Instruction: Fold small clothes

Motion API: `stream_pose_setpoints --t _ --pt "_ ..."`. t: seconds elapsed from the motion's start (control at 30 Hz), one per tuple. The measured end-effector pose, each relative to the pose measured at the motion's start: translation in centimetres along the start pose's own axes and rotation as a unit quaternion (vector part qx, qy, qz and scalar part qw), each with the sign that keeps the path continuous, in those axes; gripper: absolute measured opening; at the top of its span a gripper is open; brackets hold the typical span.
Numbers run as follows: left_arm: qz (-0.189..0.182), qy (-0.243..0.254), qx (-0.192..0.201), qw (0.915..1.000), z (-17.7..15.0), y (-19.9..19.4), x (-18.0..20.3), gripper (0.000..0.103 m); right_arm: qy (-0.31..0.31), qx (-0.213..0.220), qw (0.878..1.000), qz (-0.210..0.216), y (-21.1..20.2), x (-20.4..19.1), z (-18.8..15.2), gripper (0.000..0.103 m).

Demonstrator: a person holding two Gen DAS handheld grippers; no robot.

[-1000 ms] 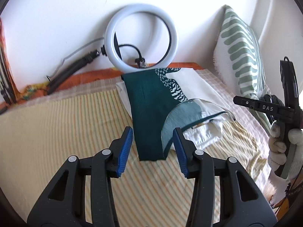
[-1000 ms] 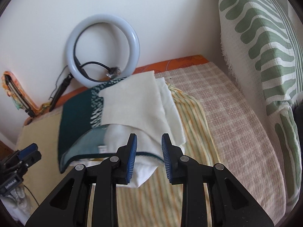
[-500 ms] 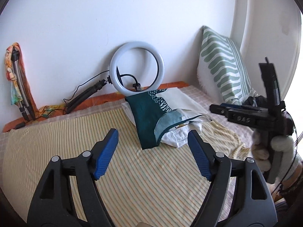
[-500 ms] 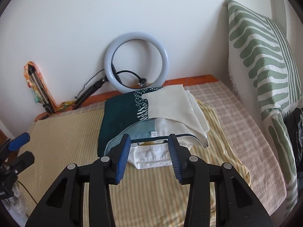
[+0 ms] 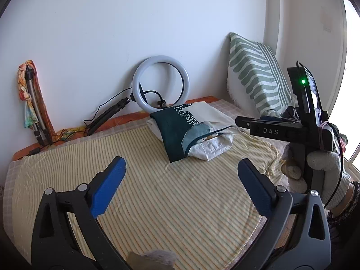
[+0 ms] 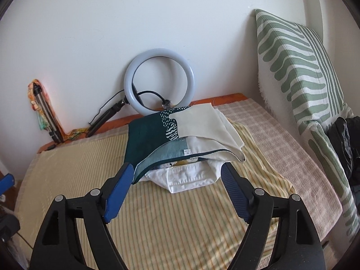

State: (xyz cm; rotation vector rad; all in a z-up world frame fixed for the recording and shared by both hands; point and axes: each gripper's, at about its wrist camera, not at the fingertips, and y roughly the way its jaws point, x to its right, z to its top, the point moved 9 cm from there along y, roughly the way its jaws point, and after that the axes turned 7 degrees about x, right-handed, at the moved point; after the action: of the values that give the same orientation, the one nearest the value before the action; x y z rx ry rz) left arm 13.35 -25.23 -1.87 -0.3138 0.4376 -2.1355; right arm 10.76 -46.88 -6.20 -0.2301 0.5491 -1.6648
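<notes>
Both grippers, left gripper (image 5: pixel 181 181) and right gripper (image 6: pixel 174 189), hover empty short of the folded green-and-cream garment (image 6: pixel 180 135), jaws just spread apart, likely releasing it atop the white clothes (image 6: pixel 189 177), in front of the ring light (image 6: pixel 158 82).

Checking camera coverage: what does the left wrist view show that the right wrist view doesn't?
Left wrist only: the right gripper's body, marked DAS, in a gloved hand, and the left gripper, open and empty. Right wrist only: the right gripper, open and empty, and a dark bundle below the pillow. Both: folded clothes stack, ring light, striped pillow, striped sheet.
</notes>
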Motion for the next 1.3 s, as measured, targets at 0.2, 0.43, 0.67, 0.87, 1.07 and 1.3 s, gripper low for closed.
stream_pose_setpoints --t 0.2,0.43,0.67,0.87,1.07,1.3 --pt "0.032 0.018 -0.019 0.9992 -1.7 -0.1 0.0 0.103 -0.001 0.005 1.000 0.003 0.3 -0.9 -0.8 0.082" --pt "0.043 0.035 -0.028 0.9981 -3.5 0.8 -0.5 0.103 0.013 0.026 1.000 -0.007 0.8 -1.2 -1.0 0.083" --pt "0.050 0.030 -0.038 0.9976 -4.3 1.2 -1.4 0.103 0.001 -0.003 1.000 -0.002 2.7 -1.8 -2.3 0.084" --pt "0.050 0.029 -0.037 0.9976 -4.2 1.2 -1.6 0.103 -0.004 -0.010 1.000 -0.005 3.1 -1.9 -2.8 0.084" --pt "0.049 0.031 -0.036 0.9977 -4.1 1.1 -1.5 0.103 0.003 -0.011 1.000 -0.009 3.1 -1.5 -2.9 0.084" --pt "0.050 0.041 -0.033 0.9974 -4.0 0.8 -1.1 0.103 0.011 -0.013 1.000 -0.010 3.2 -1.2 -2.9 0.084"
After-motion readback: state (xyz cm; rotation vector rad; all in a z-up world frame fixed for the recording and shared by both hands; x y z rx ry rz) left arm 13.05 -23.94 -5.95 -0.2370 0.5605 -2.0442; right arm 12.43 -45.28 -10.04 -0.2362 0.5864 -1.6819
